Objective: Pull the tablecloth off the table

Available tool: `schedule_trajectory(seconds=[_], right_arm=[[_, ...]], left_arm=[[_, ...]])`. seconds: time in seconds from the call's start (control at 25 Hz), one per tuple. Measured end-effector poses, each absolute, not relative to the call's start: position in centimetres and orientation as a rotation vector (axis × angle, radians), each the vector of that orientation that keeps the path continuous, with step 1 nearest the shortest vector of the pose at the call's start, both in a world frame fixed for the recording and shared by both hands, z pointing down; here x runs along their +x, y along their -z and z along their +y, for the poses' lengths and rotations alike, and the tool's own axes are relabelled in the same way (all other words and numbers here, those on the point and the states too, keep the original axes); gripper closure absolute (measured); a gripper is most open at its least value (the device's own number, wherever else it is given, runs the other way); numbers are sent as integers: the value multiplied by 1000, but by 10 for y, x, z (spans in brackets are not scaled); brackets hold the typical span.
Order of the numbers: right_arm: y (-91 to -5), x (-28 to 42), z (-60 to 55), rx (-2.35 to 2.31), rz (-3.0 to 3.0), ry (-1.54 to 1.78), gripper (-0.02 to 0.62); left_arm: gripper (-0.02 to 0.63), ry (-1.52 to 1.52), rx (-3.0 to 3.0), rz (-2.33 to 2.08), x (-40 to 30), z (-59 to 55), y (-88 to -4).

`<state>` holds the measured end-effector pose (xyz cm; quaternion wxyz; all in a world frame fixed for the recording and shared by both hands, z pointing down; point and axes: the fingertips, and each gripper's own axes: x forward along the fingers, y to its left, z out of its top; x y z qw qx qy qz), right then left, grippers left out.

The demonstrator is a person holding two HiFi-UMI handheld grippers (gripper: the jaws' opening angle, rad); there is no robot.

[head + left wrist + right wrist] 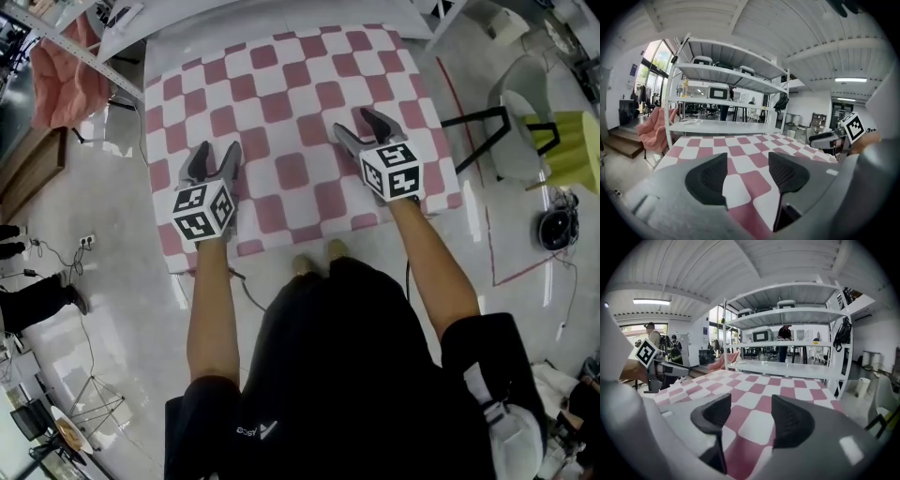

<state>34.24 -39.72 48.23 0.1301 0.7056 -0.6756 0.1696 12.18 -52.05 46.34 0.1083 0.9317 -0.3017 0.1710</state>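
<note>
A pink-and-white checked tablecloth (291, 112) covers the whole table and hangs a little over its near edge. My left gripper (214, 159) is over the cloth's near left part, its jaws open with only the cloth showing between the pads. Over the near right part my right gripper (361, 127) also stands open and holds nothing. In the left gripper view the open jaws of the left gripper (747, 173) frame the checked tablecloth (740, 150), and the right gripper (839, 136) shows at the far right. In the right gripper view the right gripper (751, 416) is open above the tablecloth (754, 394).
A white shelf rack (722, 75) stands just beyond the table's far edge. A pink cloth (61, 80) hangs at the far left. A grey chair (520, 112) and a yellow-green object (572, 145) stand at the right. Cables (56, 258) and another person's shoes (14, 244) are on the floor at left.
</note>
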Motion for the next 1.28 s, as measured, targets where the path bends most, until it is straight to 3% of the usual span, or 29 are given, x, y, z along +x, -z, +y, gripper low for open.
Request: schedule_trajectory(seconds=[0.2, 0.84, 1.12, 1.28], right_arm=[[-517, 378, -415, 2054, -1846, -625, 322], [-595, 418, -431, 1946, -1600, -880, 268], [-595, 417, -433, 1944, -1576, -905, 271], [-593, 413, -435, 1933, -1591, -888, 336]], left_arm=[[311, -676, 2633, -955, 127, -549, -502], [299, -1072, 2385, -916, 134, -571, -590], [299, -1120, 2362, -912, 135, -570, -594], [353, -1130, 2382, -891, 141, -567, -592]])
